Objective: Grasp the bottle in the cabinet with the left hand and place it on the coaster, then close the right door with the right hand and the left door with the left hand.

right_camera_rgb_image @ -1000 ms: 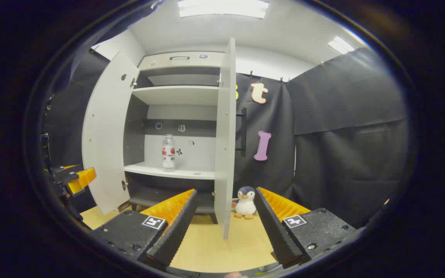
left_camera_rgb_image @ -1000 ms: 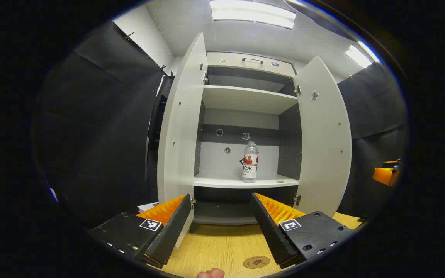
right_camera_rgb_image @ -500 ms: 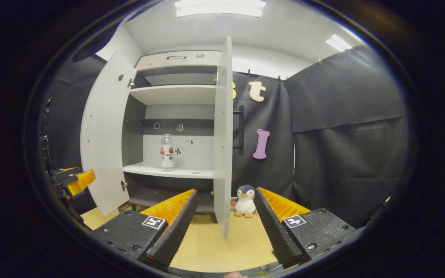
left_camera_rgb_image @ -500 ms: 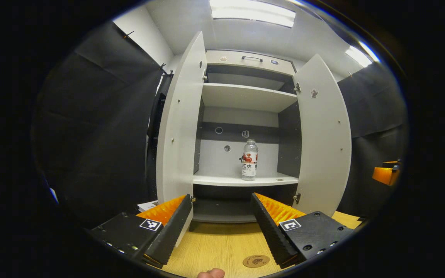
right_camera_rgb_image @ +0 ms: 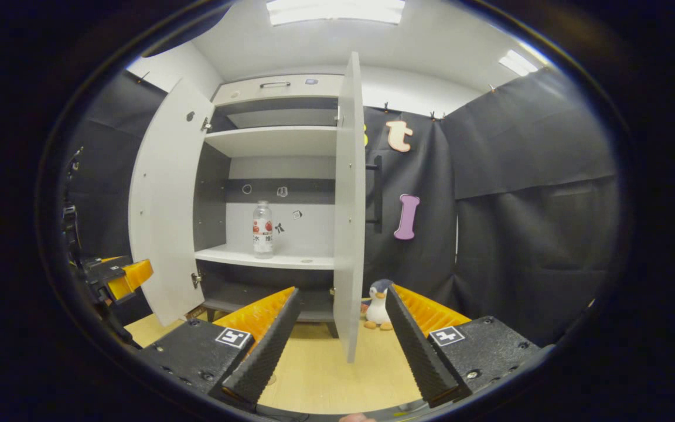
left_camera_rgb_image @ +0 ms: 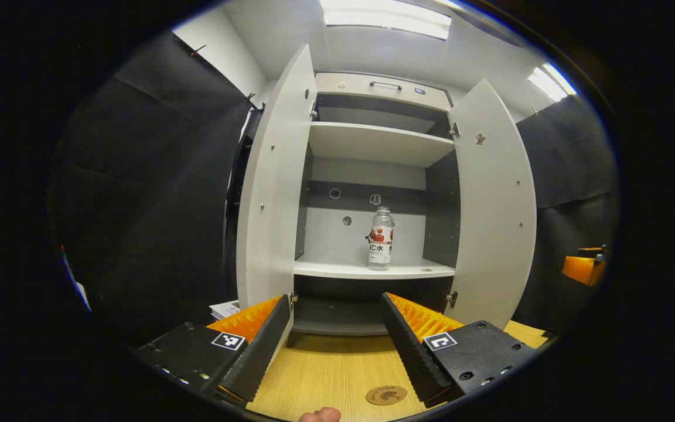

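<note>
I am just starting: both my left gripper and right gripper are hanging released, the bottle is standing untouched on its shelf, the coaster is waiting bare, and both doors are gaping.

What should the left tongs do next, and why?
Probably move forward toward the bottle. It stands upright on the shelf between both open doors, and the left tongs are open, empty and well short of it.
</note>
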Demonstrator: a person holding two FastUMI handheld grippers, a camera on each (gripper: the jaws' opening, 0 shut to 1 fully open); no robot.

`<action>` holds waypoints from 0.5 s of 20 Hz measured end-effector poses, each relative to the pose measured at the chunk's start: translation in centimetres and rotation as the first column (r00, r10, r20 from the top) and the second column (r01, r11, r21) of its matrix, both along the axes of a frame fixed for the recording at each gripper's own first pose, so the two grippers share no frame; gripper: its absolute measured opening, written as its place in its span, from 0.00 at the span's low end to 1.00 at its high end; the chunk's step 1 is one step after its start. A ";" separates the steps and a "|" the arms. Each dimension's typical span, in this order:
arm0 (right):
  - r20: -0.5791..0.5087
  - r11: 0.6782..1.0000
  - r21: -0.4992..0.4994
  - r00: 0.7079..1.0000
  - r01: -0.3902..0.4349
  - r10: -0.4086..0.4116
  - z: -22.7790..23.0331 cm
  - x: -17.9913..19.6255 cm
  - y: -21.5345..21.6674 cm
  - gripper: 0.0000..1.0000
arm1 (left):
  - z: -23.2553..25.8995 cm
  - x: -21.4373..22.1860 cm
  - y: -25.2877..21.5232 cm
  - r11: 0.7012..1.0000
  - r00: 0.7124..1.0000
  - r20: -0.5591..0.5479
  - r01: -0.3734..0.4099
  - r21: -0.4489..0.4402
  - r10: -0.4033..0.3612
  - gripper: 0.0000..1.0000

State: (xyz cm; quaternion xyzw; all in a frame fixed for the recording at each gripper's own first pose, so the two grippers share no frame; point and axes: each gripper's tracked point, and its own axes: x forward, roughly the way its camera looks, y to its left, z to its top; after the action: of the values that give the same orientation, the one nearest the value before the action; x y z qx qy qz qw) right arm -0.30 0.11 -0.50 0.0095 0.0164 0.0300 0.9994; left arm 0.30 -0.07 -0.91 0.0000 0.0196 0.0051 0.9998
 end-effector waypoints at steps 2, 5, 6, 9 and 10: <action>-0.002 1.000 0.009 1.000 -0.021 0.021 -0.1 0.0 0.0 0.96 | 0.0 0.0 0.0 1.000 1.000 -0.003 -0.002 -0.003 0.002 0.95; -0.003 0.999 0.006 0.999 -0.045 0.045 -0.2 0.2 0.5 0.96 | 0.1 0.0 0.0 1.000 1.000 -0.004 -0.008 0.003 0.008 0.95; -0.002 0.999 0.007 0.999 -0.053 0.053 -0.1 0.4 0.9 0.96 | 0.1 0.0 0.0 1.000 1.000 -0.002 -0.009 0.006 0.009 0.95; -0.006 0.997 0.010 0.997 -0.075 0.075 -0.3 0.7 1.4 0.96 | 0.1 0.1 -0.2 1.000 1.000 -0.010 -0.006 0.015 0.006 0.95; -0.007 0.997 0.010 0.997 -0.078 0.078 -0.4 0.7 1.4 0.94 | 0.2 0.2 -0.3 1.000 1.000 -0.010 -0.001 0.015 0.002 0.95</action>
State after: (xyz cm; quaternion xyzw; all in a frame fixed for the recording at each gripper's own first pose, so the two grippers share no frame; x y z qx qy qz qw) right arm 0.37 1.48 -0.85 0.0139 0.0204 0.0689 0.9973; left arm 0.52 -0.36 -0.71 0.0075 0.0245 0.0060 0.9997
